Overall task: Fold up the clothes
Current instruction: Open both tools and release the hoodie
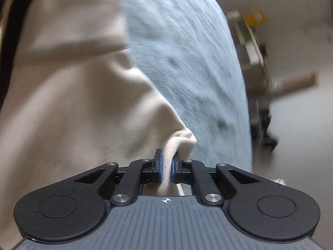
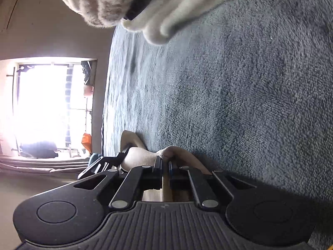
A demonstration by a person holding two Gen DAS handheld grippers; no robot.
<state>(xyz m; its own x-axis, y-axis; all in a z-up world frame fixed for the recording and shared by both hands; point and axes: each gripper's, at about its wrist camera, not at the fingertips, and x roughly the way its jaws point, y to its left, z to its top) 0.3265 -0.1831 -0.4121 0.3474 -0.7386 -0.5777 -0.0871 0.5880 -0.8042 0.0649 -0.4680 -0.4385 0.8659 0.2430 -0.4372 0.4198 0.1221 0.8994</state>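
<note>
A beige garment spreads over a blue-grey towelling surface, filling the left of the left wrist view. My left gripper is shut on a bunched fold of it, the cloth pinched between the blue pads. In the right wrist view my right gripper is shut on another beige edge low against the same surface. More of the garment, with a ribbed cuff, hangs across the top of that view. Part of a second black gripper body shows at the left.
The surface's edge runs down the right in the left wrist view, with blurred shelving and floor beyond. In the right wrist view a bright window and wall lie past the surface's edge at the left.
</note>
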